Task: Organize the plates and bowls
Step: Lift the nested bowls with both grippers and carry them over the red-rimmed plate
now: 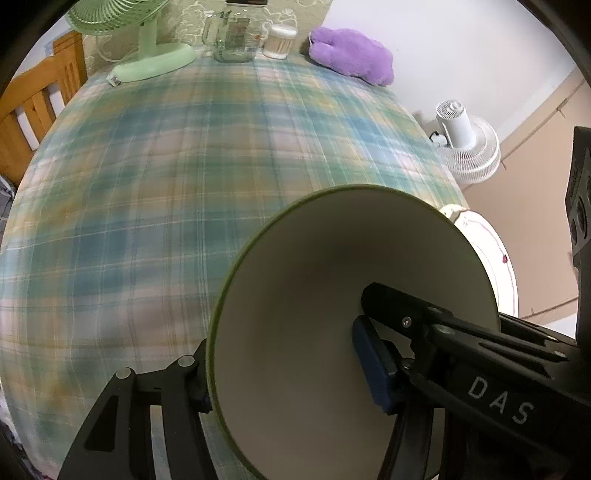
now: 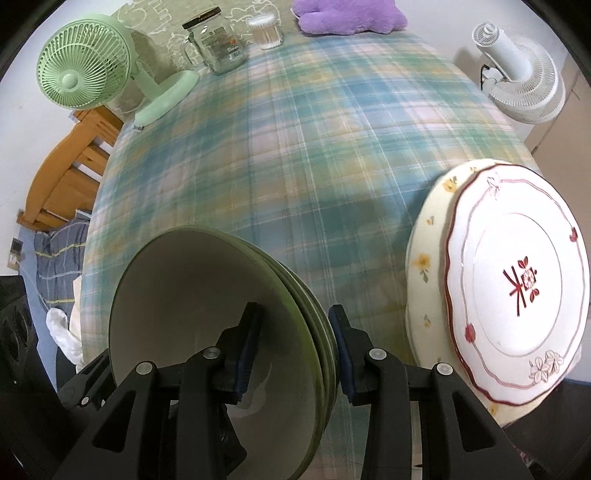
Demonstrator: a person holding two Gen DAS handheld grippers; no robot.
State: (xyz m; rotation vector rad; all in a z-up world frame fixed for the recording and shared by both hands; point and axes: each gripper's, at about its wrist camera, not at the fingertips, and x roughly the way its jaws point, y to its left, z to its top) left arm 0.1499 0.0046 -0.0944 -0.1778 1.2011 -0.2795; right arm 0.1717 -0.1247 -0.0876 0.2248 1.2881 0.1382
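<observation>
R gripper (image 2: 295, 347) astride green bowls (image 2: 207, 295) (stacked), plates (image 2: 517, 280) beside

A plaid tablecloth (image 2: 295, 147) in blue, green and yellow covers the table. At 11 o'clock on it stands a green desk fan (image 2: 79, 70) on its base. At 12 o'clock: a glass mug jar (image 2: 218, 44) with a dark lid, just beside it a clear tub of cotton swabs (image 2: 265, 31). At 1 o'clock lies a purple plush toy (image 2: 347, 16). Off the table at 2 o'clock, a white fan (image 2: 524, 77). A wooden chair (image 2: 70, 173) shows at 9 o'clock.
</observation>
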